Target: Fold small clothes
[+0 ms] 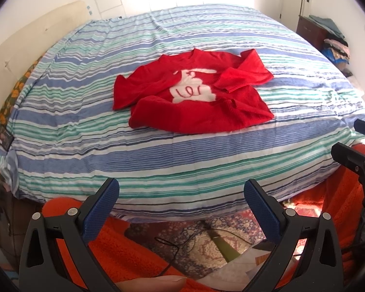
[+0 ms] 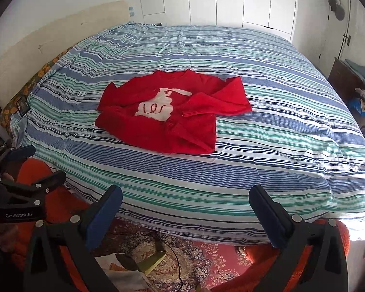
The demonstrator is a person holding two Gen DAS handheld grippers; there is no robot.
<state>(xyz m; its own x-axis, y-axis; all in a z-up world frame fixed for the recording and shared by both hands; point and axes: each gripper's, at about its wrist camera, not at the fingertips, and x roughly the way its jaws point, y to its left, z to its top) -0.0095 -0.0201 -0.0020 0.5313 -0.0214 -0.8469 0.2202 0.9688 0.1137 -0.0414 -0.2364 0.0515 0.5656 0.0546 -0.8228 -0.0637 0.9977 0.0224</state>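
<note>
A small red sweater (image 1: pixel 194 92) (image 2: pixel 168 114) with a white figure on its chest lies crumpled on the striped bed, its sleeves bent over the body. My left gripper (image 1: pixel 181 189) hangs open at the bed's near edge, well short of the sweater, with nothing between its blue pads (image 1: pixel 102 211). My right gripper (image 2: pixel 186 197) is also open and empty, back at the same near edge. The right gripper (image 1: pixel 357 150) shows at the right border of the left wrist view, and the left gripper (image 2: pixel 34 165) shows at the left of the right wrist view.
The bed (image 1: pixel 109 146) (image 2: pixel 279 146) with a blue, green and white striped cover fills both views. A beige headboard (image 2: pixel 48 39) stands on the left. A patterned rug (image 2: pixel 206 255) with a cable lies below. A dark cabinet with piled clothes (image 1: pixel 328 39) is on the right. Orange-clad legs (image 1: pixel 124 250) are below the grippers.
</note>
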